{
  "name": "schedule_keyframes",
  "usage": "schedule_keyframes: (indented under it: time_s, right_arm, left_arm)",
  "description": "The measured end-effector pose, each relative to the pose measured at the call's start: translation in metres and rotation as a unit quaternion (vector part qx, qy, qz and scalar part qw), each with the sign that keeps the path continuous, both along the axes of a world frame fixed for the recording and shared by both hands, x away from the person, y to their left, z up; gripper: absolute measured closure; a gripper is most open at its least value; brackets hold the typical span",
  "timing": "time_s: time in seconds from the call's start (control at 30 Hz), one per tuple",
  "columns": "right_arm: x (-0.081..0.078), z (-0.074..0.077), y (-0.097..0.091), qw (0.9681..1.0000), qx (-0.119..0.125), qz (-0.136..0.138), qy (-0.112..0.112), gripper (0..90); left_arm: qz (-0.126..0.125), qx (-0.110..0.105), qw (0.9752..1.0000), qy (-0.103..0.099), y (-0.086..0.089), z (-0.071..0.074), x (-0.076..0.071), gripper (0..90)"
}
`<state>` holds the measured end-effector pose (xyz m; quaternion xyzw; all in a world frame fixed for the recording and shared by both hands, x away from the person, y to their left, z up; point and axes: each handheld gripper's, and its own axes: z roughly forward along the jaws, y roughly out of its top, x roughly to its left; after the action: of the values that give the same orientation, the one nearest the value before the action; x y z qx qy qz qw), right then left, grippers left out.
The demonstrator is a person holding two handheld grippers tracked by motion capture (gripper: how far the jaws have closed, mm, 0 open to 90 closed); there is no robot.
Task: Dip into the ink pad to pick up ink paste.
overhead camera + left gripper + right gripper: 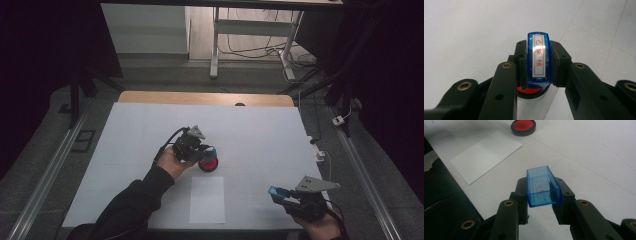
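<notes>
Both grippers are clamped: the left gripper [204,150] holds a blue rectangular plastic stamp [539,58] on the round red ink pad [208,164] mid-table, apparently inking; the right gripper [278,193] holds its clear blue cap [543,186] near the right edge. Next, carry the stamp nearer to the white paper sheet [207,199], across open tabletop.

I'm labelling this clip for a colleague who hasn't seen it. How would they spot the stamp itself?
Start at the white table; near its middle the left gripper hovers over a round red ink pad. Clamped between its jaws is the stamp: a blue block with a white label bearing red characters. The blue cap in the right gripper is hollow and unlabelled.
</notes>
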<state>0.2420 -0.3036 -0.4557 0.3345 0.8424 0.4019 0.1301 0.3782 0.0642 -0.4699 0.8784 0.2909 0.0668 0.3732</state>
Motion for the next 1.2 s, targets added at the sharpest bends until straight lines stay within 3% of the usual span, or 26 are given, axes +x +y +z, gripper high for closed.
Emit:
schedule_keyframes:
  time_s: [0.5,1.03,1.2]
  right_arm:
    - [0.0,0.0,0.0,1.0,-0.001,0.0,0.001,68.3]
    - [0.001,-0.001,0.001,1.0,-0.001,0.001,0.002,68.3]
    - [0.001,0.0,0.001,1.0,-0.001,0.0,0.003,68.3]
  left_arm:
    - [-0.002,0.019,0.9997,0.011,-0.006,-0.013,0.001,70.5]
    - [0.001,0.042,0.9991,-0.001,-0.012,-0.015,-0.002,70.8]
    - [0.0,0.065,0.9978,-0.015,-0.017,-0.013,-0.006,70.8]
